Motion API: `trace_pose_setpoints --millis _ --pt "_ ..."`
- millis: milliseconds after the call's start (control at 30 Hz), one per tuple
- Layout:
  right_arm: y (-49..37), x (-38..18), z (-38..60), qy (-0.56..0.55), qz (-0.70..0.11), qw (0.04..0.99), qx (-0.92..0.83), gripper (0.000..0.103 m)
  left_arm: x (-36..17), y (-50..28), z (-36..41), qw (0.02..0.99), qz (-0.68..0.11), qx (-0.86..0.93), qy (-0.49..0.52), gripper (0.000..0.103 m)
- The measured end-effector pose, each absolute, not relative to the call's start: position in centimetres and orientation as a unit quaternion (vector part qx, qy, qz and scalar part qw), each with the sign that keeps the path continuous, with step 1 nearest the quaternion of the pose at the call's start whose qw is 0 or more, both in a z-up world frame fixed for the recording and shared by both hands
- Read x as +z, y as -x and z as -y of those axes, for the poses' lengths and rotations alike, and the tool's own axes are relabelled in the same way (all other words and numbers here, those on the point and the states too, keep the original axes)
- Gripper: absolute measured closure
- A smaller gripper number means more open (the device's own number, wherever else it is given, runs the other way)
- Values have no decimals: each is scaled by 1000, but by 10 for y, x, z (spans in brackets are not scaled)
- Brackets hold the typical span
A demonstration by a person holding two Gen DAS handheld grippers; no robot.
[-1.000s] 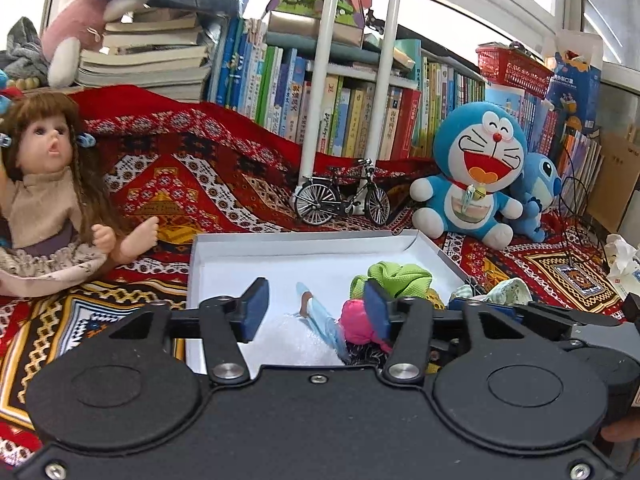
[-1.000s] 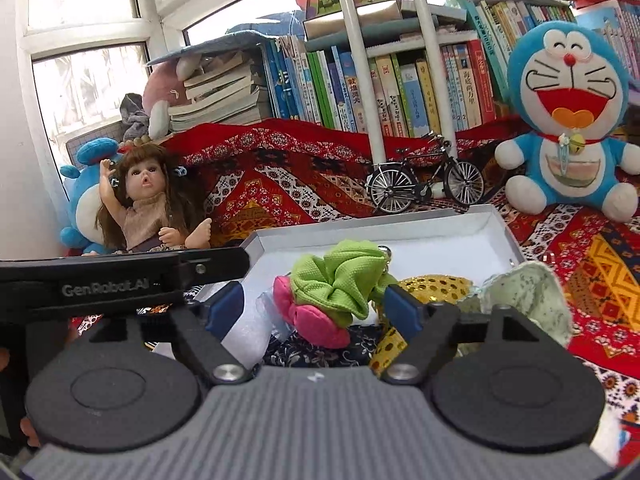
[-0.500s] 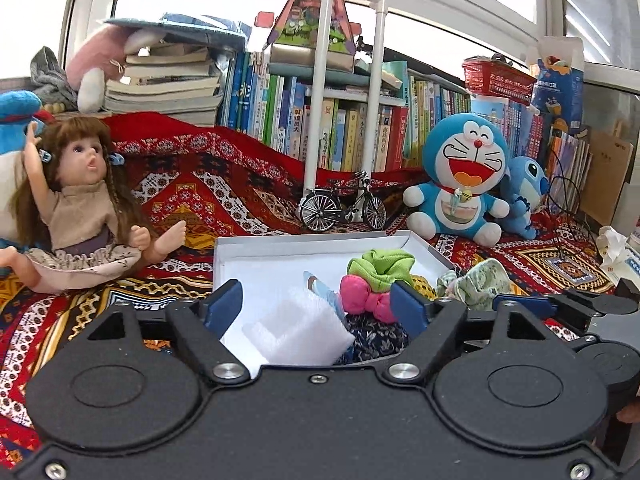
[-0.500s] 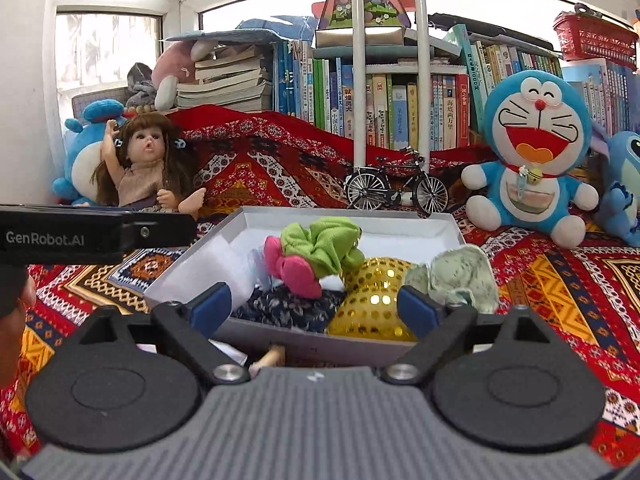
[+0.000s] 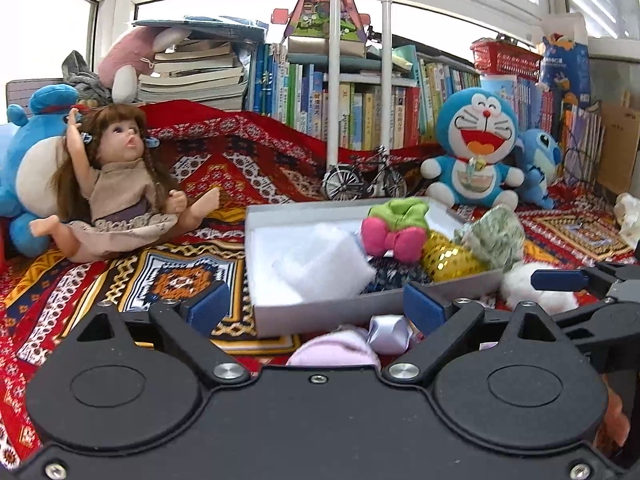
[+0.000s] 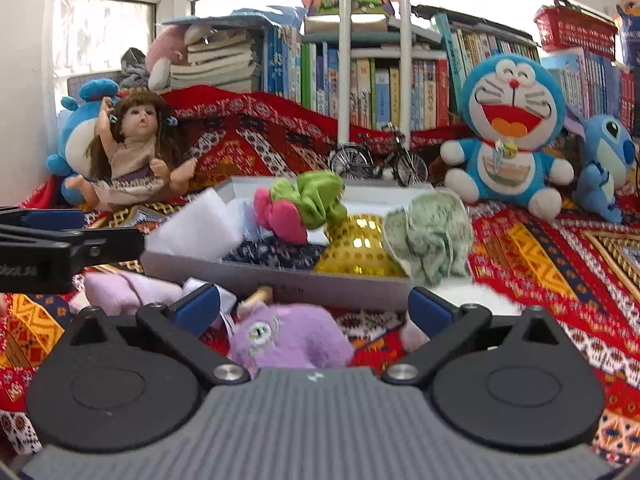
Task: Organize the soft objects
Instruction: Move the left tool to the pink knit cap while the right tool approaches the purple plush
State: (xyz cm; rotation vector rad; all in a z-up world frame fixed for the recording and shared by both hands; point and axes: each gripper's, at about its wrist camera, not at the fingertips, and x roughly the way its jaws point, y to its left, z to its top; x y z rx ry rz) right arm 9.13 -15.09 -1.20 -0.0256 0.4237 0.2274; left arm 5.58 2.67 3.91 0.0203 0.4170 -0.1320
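Note:
A shallow white box (image 5: 320, 312) (image 6: 280, 276) lies on the patterned cloth. It holds a pink and green bow (image 5: 394, 228) (image 6: 300, 206), a gold sequinned piece (image 5: 452, 258) (image 6: 360, 248), a green-white fabric piece (image 5: 496, 232) (image 6: 428, 226), dark floral fabric and a white foam piece (image 5: 320, 264) (image 6: 192, 232). In front of the box lie a purple plush (image 6: 288, 336), a pale pink soft piece (image 5: 336, 352) and a white fluffy item (image 5: 532, 284). My left gripper (image 5: 316, 306) is open and empty before the box. My right gripper (image 6: 314, 306) is open above the purple plush.
A doll (image 5: 120, 188) sits at the left. A Doraemon plush (image 5: 476, 156) and a blue Stitch plush (image 5: 536, 168) sit at the right. A model bicycle (image 5: 364, 180) and a white pipe frame stand behind the box, before shelves of books.
Both grippers have drawn back from over the box to in front of it and have opened wider. The loose soft items before the box have come into view.

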Motion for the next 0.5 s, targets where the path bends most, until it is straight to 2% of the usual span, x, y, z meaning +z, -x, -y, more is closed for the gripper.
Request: trace_pose_setpoints --millis 500 --pt "-92 -33 142 32 -224 969 101 0 11 -58 -26 971 -233 -42 -24 9"
